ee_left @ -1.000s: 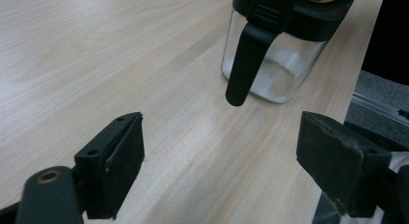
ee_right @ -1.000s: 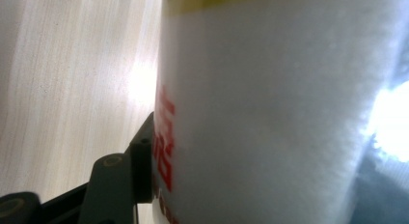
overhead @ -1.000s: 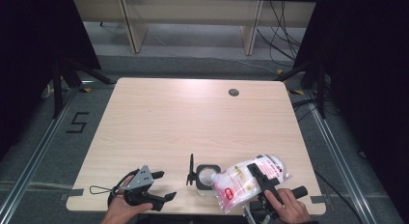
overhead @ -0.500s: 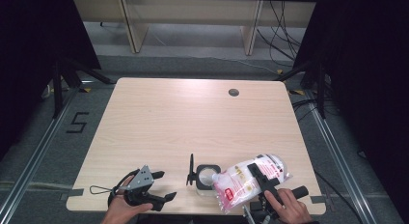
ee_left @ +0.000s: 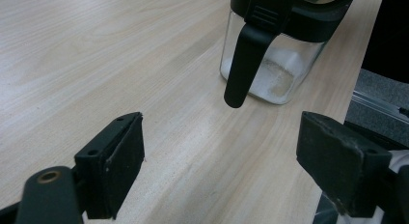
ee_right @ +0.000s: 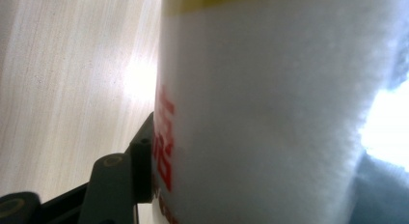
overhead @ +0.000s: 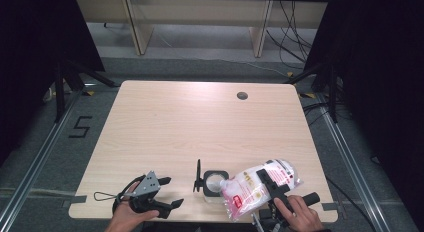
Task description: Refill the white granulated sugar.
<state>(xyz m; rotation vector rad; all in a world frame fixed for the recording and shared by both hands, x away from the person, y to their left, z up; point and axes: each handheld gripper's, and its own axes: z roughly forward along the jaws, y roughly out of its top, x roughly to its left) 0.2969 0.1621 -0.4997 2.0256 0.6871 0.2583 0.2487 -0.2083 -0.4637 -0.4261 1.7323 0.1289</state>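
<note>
A clear square jar (overhead: 214,183) with a black rim stands near the table's front edge, its black lid (overhead: 198,176) flipped up at its left. The jar (ee_left: 275,69) holds a little white powder; its lid tab (ee_left: 243,64) hangs down its side. A white bag with red print (overhead: 250,189) is tilted with one corner over the jar's mouth. My right gripper (overhead: 272,184) is shut on the bag (ee_right: 270,118), which presses against its jaw. My left gripper (overhead: 167,194) rests low at the front left, open and holding nothing; its jaws (ee_left: 222,171) point at the jar.
The wooden table (overhead: 200,122) has a round cable hole (overhead: 242,95) at the back right. Shelf legs and cables stand on the grey floor beyond it. Dark curtains hang at both sides. A floor mark reads 5 (overhead: 80,126) at the left.
</note>
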